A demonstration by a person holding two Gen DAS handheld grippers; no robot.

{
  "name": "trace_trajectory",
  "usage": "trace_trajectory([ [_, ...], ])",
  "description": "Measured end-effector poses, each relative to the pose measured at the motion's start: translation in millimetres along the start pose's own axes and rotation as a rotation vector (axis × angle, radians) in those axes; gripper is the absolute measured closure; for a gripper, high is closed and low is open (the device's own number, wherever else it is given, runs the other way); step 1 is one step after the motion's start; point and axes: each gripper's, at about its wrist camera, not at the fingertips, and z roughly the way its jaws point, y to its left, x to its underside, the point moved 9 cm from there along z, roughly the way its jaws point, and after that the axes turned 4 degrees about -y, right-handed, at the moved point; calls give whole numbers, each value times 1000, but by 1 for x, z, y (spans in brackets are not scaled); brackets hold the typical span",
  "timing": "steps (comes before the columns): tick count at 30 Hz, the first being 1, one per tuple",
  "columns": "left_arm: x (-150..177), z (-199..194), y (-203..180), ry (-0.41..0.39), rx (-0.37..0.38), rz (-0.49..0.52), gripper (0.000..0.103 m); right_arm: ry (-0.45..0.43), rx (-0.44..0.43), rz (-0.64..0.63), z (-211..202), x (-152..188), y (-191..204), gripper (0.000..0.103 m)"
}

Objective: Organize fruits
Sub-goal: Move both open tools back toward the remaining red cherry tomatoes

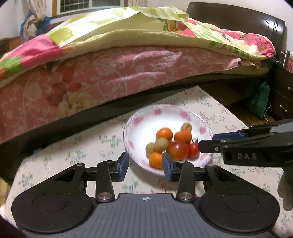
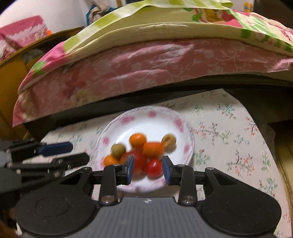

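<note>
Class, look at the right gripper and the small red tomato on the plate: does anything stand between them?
Nothing visible does. The right gripper is open, and the small red tomato on the plate shows straight between its fingers.

Probably home bedroom: bed [image 1: 113,76], floral quilt [image 1: 164,31], dark headboard [image 1: 238,20], curtained window [image 1: 77,5].

The plate [image 1: 141,117] sits on the table [image 1: 73,146], with the bed [image 1: 109,69] behind it. In the plate the fruits [image 1: 170,144] cluster toward its near right side. A drawer unit [image 1: 282,91] stands right of the plate.
</note>
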Motion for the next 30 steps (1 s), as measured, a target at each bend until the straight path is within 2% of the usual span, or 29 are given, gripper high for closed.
trace_trajectory([
  [7,24,-22,1,43,14,11,53,60,-41,-31,-23,37,22,70],
  [13,49,-40,4,80,30,-3,49,120,-56,-132,-14,61,41,70],
  [23,68,-38,2,119,62,21,45,178,-76,-180,15,73,49,70],
  [30,72,-29,-4,127,70,63,41,176,-95,-199,25,71,54,70],
])
